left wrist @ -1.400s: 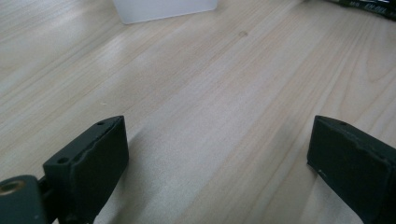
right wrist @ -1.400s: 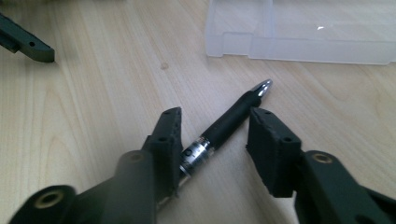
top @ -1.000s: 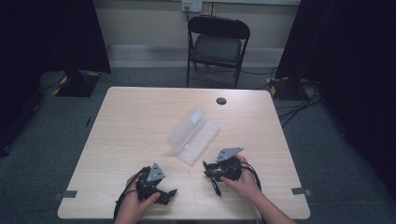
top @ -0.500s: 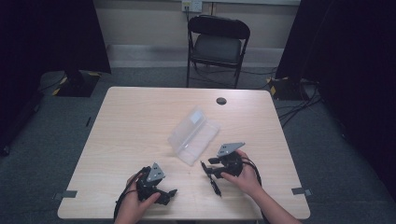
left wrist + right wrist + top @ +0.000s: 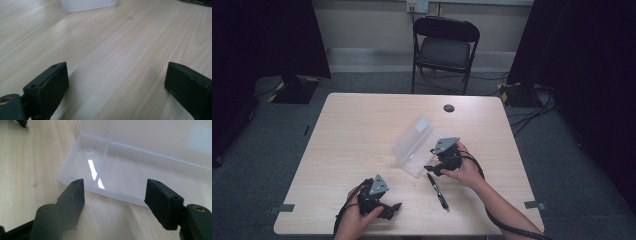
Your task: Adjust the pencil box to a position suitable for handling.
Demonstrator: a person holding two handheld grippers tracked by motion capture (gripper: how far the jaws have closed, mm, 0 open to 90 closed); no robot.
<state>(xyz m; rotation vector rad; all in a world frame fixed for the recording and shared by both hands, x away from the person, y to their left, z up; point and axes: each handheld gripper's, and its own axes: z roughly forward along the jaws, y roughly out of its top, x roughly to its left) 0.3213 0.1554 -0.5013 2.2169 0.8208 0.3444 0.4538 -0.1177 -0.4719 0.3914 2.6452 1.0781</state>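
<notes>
Clear box [image 5: 413,145] open mid-tabletop [image 5: 352,140]; white label [image 5: 422,125] on lid, no writing legible. Pen [image 5: 438,190] lies free, just beside box. Right hand-held gripper [image 5: 113,195] at box edge, jaws just opened, nothing between. Left hand-held gripper [image 5: 116,82] spread, well apart from box.

Both tools wide-jawed: left tool [image 5: 388,209] low, right tool [image 5: 432,169] just opening.

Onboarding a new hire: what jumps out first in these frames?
The open clear plastic case at mid-table, lid up and tray bare. The right gripper sits at its near edge, jaws just opened with nothing between them, and a black pen lies on the wood just nearer the person. The left gripper rests open near the table's front edge.
</notes>
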